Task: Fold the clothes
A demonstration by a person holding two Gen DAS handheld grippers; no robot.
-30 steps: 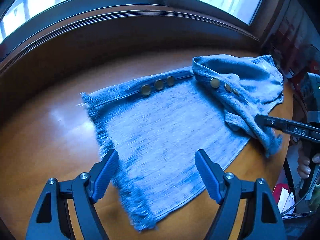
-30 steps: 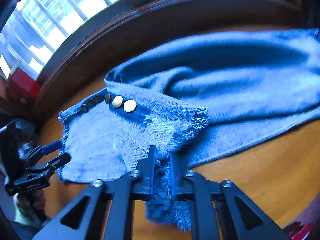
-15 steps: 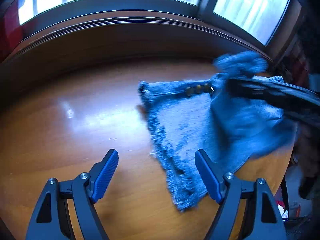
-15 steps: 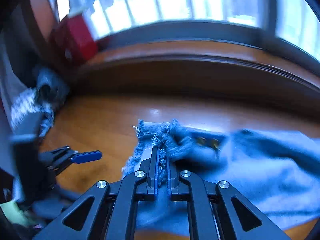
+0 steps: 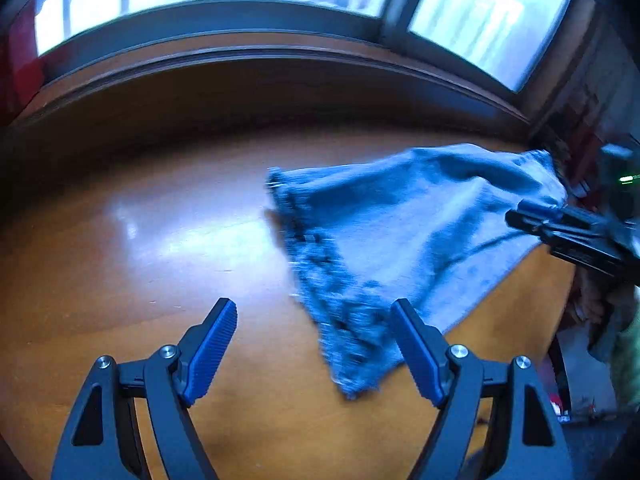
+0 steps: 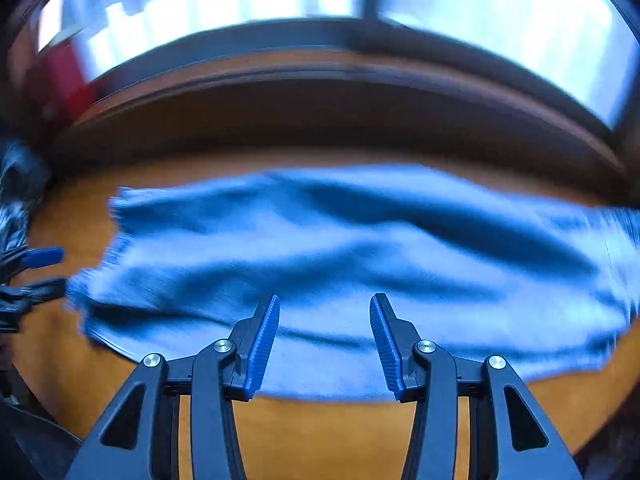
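The denim garment (image 6: 360,280) lies on the wooden table (image 5: 120,280), doubled over into a long band with a frayed edge at each end. One fold looks made, judging by the doubled layer along its near edge. It is rumpled, with soft ridges running its length, so smoothing and at least one more fold seem left to do. Both views are blurred, so finer detail of the hem cannot be told.

The right gripper (image 6: 324,340) hovers over the near edge of the denim, fingers spread wide and holding nothing. The left gripper (image 5: 312,352) is at the frayed end, fingers also wide and empty, with the fringe lying between them.

Beyond the table runs a dark sill (image 5: 280,60) under bright windows (image 5: 480,12). The tabletop beside the denim is bare, and nothing blocks the next fold.
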